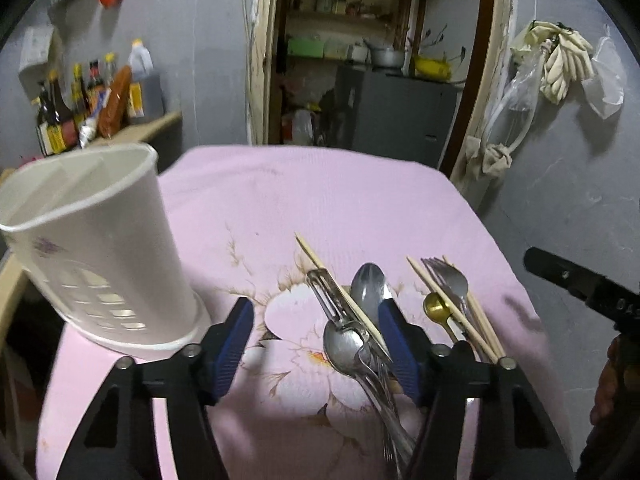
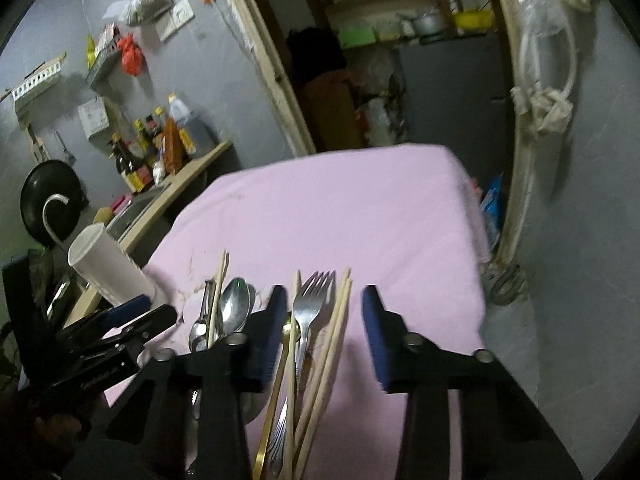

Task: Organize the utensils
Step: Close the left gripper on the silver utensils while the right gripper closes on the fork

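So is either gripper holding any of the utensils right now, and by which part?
Nothing is held. The left gripper is open above the spoons, and the right gripper is open over the fork and chopsticks.

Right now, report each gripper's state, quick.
Left gripper: open, holding nothing, above the silver metal spoons on the pink cloth.
Right gripper: open, holding nothing, above the silver metal fork and wooden chopsticks.

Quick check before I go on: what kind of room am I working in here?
Most likely a small home kitchen. Sauce bottles crowd a counter by the wall, a pot sits in the pantry shelves beyond the doorway, and a dark pan hangs near the sink.
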`<act>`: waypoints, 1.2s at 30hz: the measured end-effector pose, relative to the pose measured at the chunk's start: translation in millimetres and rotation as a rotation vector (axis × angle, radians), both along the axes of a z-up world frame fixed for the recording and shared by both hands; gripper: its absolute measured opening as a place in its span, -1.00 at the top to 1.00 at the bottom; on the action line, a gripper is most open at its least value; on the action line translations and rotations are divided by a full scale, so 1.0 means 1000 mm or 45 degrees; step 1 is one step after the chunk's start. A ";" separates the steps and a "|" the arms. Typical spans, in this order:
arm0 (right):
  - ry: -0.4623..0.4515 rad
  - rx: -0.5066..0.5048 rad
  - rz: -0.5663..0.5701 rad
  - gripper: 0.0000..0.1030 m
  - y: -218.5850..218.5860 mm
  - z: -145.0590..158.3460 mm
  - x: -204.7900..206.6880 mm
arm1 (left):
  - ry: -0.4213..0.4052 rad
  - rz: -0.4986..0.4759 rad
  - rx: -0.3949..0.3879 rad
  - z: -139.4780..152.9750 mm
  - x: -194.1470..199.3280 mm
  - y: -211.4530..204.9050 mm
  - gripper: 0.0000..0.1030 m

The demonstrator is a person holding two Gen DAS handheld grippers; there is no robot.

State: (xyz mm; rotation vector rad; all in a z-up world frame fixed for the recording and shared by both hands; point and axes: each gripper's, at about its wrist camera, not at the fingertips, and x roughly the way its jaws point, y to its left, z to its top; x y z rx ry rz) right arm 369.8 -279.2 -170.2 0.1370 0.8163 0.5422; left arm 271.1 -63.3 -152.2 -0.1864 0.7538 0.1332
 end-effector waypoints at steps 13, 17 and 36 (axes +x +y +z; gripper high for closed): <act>0.180 -0.022 0.152 0.57 0.034 -0.040 0.033 | 0.138 -0.043 -0.185 -0.023 0.037 0.000 0.22; 0.199 0.010 0.178 0.59 0.035 -0.045 0.038 | 0.173 -0.042 -0.225 -0.028 0.044 0.000 0.35; 0.325 0.048 0.287 0.77 0.057 -0.051 0.053 | 0.251 -0.007 -0.400 -0.030 0.045 0.020 0.67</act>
